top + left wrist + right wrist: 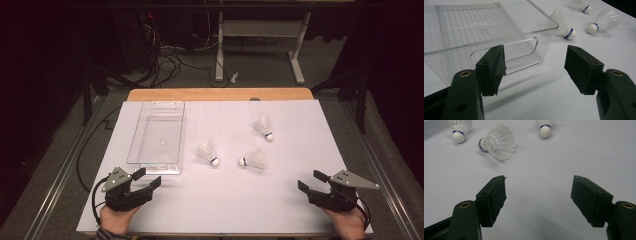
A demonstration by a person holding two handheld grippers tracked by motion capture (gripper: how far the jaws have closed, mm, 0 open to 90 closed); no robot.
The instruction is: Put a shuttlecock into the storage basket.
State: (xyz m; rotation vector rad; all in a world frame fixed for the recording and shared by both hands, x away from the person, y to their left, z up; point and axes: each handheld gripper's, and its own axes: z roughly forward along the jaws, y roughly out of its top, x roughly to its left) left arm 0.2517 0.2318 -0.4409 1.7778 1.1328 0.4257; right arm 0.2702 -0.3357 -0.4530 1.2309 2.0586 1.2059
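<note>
- A white sheet (225, 200) is covering the table (220, 94), whose wooden edge is showing at the 12 o'clock side in the high view.
- Beyond the table a dark room is lying, with cables (165, 60) trailing on the floor and the white legs of a desk frame (260, 50) standing at 12 o'clock.
- A clear plastic tray (140, 150) is sitting on the sheet at about 10 o'clock from the table's middle, nothing lying inside it.
- Three shuttlecocks are lying on their sides near the middle: the near-left shuttlecock (207, 152) just beside the tray's right wall, the middle shuttlecock (252, 160) at its 3 o'clock, and the far shuttlecock (263, 127) at 1 o'clock.
- The left gripper (150, 179) is resting low at 7 o'clock, held in the person's left hand (117, 220), pointing toward 2 o'clock at the tray's near handle wall; its jaws are standing wide apart, released, nothing between them.
- The right gripper (312, 181) is sitting at 5 o'clock in the right hand (347, 222), pointing toward 10 o'clock at the shuttlecocks; its jaws are spread open too, gripping nothing, well apart from the middle shuttlecock.
</note>
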